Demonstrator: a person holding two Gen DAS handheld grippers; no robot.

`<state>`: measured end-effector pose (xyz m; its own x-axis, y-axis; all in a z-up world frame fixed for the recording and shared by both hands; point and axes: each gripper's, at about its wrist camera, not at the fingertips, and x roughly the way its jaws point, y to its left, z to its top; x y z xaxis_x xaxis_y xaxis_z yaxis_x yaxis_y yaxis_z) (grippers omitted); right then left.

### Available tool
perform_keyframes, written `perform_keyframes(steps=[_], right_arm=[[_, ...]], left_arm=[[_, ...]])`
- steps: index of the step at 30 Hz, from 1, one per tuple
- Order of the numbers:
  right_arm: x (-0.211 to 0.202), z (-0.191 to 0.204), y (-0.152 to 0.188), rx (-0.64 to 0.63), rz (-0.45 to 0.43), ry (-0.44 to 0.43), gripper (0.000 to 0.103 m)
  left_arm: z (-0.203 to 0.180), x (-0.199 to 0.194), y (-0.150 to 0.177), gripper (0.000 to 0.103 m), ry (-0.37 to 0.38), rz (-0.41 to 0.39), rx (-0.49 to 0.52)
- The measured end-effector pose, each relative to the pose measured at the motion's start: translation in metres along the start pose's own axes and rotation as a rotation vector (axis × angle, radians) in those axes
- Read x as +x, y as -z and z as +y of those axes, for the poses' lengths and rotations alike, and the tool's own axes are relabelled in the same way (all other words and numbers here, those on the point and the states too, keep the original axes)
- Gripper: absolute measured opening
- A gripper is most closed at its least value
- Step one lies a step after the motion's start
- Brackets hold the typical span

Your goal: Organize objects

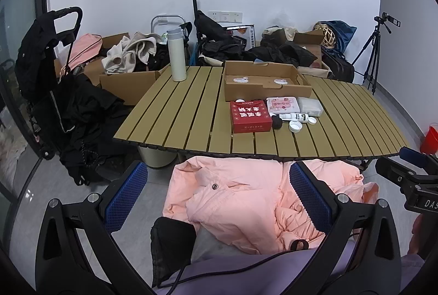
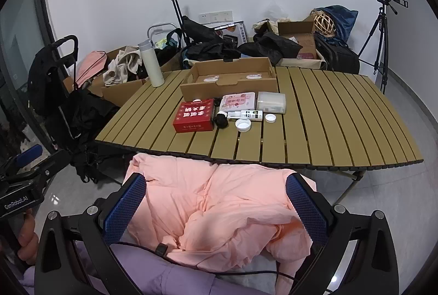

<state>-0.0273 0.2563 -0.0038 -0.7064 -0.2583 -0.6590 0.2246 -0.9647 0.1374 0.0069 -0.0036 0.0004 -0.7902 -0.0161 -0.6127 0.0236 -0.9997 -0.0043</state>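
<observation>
On the slatted table lie a red box, a pink packet, a clear plastic box, a small white bottle, two white lids, a small black object and an open cardboard box. My left gripper and right gripper are both open and empty, held low over a pink jacket in front of the table.
A white thermos stands at the table's far left corner. Behind it are cardboard boxes, clothes and black bags. A black cart stands left, a tripod right, a red bucket far right.
</observation>
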Motion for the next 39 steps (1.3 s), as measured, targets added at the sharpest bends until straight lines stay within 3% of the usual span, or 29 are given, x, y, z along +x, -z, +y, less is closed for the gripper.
perform_keyframes(steps=[39], right_arm=[[0.008, -0.008, 0.003, 0.026, 0.026, 0.010, 0.103]], left_arm=[[0.004, 0.010, 0.001, 0.103, -0.004, 0.038, -0.007]])
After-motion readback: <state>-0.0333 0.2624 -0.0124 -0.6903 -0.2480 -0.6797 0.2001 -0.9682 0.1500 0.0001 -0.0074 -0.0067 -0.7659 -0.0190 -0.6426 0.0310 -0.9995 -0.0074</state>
